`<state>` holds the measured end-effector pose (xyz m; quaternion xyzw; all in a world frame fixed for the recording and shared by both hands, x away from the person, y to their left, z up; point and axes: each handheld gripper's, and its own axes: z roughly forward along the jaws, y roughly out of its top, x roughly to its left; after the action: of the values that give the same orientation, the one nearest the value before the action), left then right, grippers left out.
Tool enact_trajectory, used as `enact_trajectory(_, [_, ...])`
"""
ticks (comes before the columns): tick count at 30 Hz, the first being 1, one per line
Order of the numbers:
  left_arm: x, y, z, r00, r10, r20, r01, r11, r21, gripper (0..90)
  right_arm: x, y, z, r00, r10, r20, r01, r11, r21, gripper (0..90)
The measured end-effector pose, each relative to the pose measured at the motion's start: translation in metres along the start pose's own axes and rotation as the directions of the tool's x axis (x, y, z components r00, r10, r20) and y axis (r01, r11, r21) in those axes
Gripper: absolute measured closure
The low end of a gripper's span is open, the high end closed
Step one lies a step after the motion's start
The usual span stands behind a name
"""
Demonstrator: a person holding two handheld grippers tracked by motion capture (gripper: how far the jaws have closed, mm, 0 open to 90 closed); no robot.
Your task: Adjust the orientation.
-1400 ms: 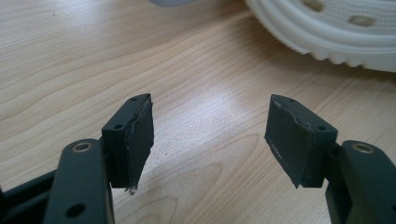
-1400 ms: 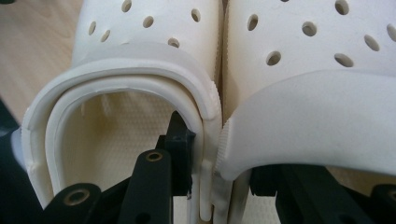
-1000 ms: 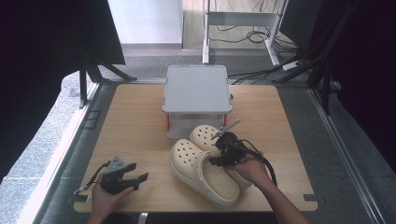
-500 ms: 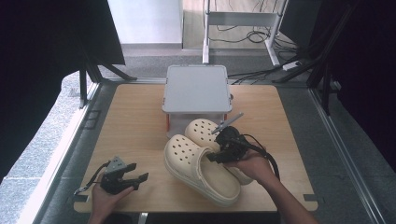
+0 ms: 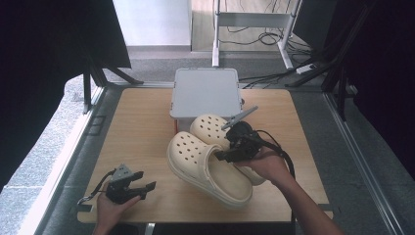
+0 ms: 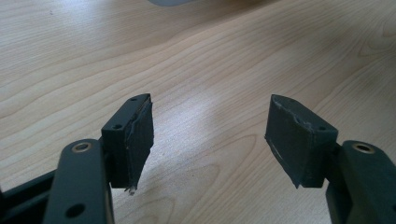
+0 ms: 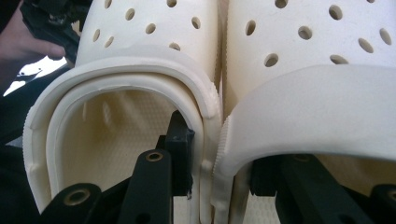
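Cream foam clogs, two of them, pinched side by side in the right gripper (image 5: 230, 155): one jaw inside the left clog (image 5: 208, 169), the other inside the right clog (image 5: 218, 132), both inner side walls squeezed together between the pads, seen close in the right gripper view with left clog (image 7: 140, 88) and right clog (image 7: 317, 70) wall against wall. Held over the middle of the wooden table (image 5: 142, 127), toes pointing away from the person, just in front of the grey lidded box (image 5: 205, 93); whether the soles touch the wood, hard to tell. Left gripper (image 5: 134, 187) low at the near left corner of the table, well apart from the clogs, jaws spread wide with nothing but bare tabletop (image 6: 205, 60) between them.
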<state>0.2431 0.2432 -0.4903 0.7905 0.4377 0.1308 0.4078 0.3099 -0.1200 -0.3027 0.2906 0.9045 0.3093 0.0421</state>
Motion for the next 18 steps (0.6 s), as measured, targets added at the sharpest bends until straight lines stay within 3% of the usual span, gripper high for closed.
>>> enact_trajectory(18, [0.0, 0.0, -0.001, 1.0, 0.002, 0.003, -0.002, 1.0, -0.002, 33.1, -0.008, 0.028, -0.008, 0.9999, 0.009, 0.011, -0.009, 1.0, -0.02, 67.2])
